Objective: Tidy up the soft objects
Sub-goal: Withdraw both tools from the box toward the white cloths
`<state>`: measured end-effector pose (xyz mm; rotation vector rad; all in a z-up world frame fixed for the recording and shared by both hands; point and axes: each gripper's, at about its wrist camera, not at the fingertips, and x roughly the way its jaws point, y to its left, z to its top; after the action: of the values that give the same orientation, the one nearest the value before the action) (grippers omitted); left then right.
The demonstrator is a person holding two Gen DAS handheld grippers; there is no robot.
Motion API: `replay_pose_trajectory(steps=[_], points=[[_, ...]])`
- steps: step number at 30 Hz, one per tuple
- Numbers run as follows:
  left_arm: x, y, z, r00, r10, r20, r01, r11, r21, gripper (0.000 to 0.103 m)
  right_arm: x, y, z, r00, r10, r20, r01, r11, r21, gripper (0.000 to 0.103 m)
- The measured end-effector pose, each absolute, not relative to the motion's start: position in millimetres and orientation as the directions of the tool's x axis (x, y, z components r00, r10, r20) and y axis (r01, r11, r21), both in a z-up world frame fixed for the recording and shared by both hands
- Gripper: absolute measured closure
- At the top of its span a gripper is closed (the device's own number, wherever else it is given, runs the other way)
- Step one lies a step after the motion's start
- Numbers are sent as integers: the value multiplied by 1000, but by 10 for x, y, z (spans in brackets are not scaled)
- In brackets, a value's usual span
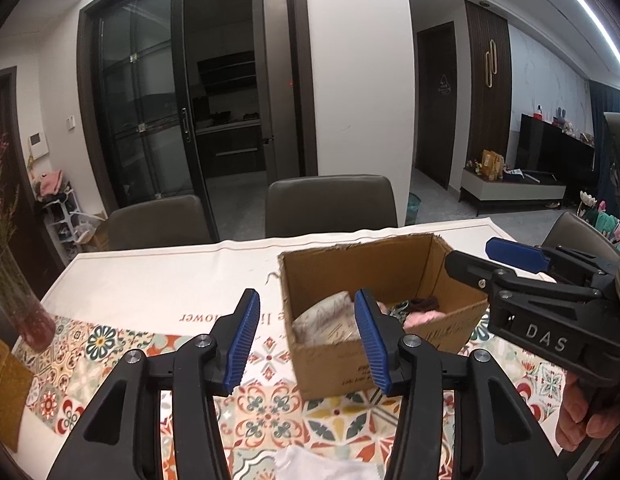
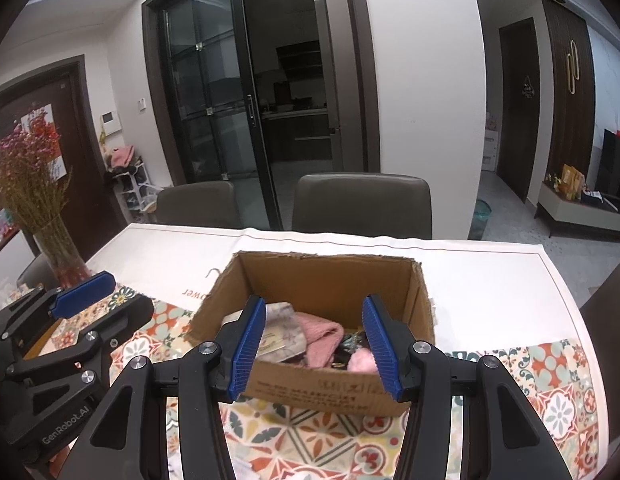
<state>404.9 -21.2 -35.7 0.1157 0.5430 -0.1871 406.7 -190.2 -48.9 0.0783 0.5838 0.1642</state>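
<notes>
An open cardboard box stands on the patterned tablecloth. Inside it lie a pale printed fabric pouch, a pink knitted item and dark items. A white cloth lies on the table at the near edge, below my left gripper. My left gripper is open and empty, just left of and in front of the box. My right gripper is open and empty, in front of the box's near wall; it also shows in the left wrist view, right of the box.
A glass vase of dried flowers stands at the table's left. Two grey chairs stand behind the far edge. A yellow item lies at the left edge.
</notes>
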Motion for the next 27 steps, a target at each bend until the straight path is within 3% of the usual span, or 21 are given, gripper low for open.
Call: replay_pose_trajectory(steps=[27], points=[[3339,66,-888,785,-120,-607,212,974,82,49,3449,-1667,-962,755,209,-621,-118,976,185,51]])
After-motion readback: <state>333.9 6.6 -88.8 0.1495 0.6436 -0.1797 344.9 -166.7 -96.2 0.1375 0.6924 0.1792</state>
